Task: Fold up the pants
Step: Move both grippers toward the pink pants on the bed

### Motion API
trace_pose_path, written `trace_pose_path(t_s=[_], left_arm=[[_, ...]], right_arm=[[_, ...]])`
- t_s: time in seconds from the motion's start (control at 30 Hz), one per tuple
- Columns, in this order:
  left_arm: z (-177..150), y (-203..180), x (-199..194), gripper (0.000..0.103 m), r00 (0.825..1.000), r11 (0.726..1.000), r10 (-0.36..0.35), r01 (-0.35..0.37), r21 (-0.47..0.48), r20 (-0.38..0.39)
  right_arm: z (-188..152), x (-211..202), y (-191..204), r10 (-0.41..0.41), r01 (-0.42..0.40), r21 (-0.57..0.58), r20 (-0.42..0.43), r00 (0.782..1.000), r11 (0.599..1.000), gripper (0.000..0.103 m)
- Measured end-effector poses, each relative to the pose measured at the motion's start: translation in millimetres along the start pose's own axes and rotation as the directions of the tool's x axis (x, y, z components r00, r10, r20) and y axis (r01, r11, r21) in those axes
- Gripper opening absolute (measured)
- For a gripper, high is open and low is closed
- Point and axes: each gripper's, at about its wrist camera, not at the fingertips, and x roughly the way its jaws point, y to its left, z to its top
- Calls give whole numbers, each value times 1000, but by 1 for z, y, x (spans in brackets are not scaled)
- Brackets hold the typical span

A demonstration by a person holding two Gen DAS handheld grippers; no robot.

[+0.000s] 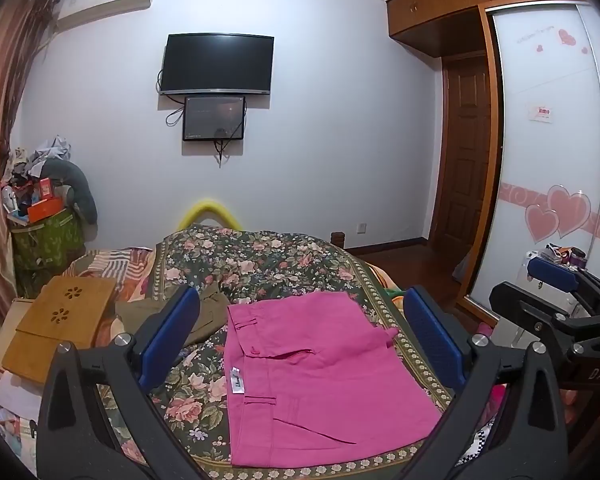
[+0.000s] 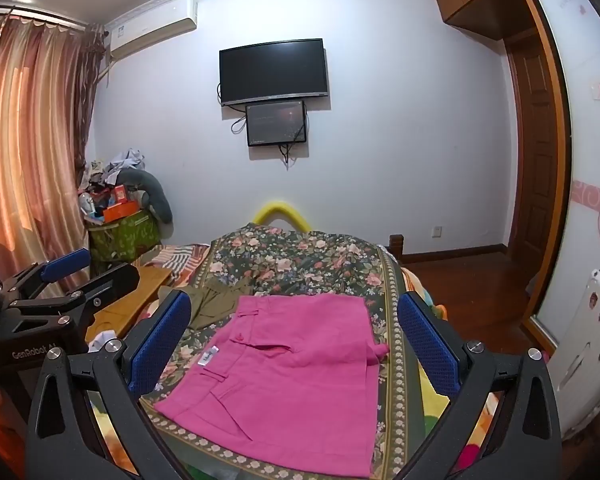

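Pink pants lie folded into a flat rectangle on the floral bedspread, waistband and white label to the left. They also show in the right wrist view. My left gripper is open and empty, held above the pants with its blue pads wide apart. My right gripper is open and empty too, above the pants. In the left wrist view the right gripper shows at the right edge. In the right wrist view the left gripper shows at the left edge.
Olive-green clothes lie just left of the pink pants. A wooden lap tray sits at the bed's left side. A cluttered green bag stands by the curtain. A wardrobe and a white appliance are on the right.
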Motion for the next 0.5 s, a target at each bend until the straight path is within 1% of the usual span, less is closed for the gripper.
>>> trace_pose_path(t_s=[0.27, 0.4, 0.5], left_arm=[[-4, 1, 8, 103, 1000, 1000, 1, -1, 1, -11], [-8, 3, 22, 103, 999, 1000, -2, 2, -1, -38], [-11, 7, 38, 103, 997, 1000, -6, 7, 5, -72]], right_arm=[[-5, 6, -3, -4, 4, 6, -13, 1000, 1000, 103], [-10, 14, -7, -10, 11, 17, -30, 999, 1000, 103], [-14, 23, -12, -18, 20, 29, -56, 998, 999, 103]])
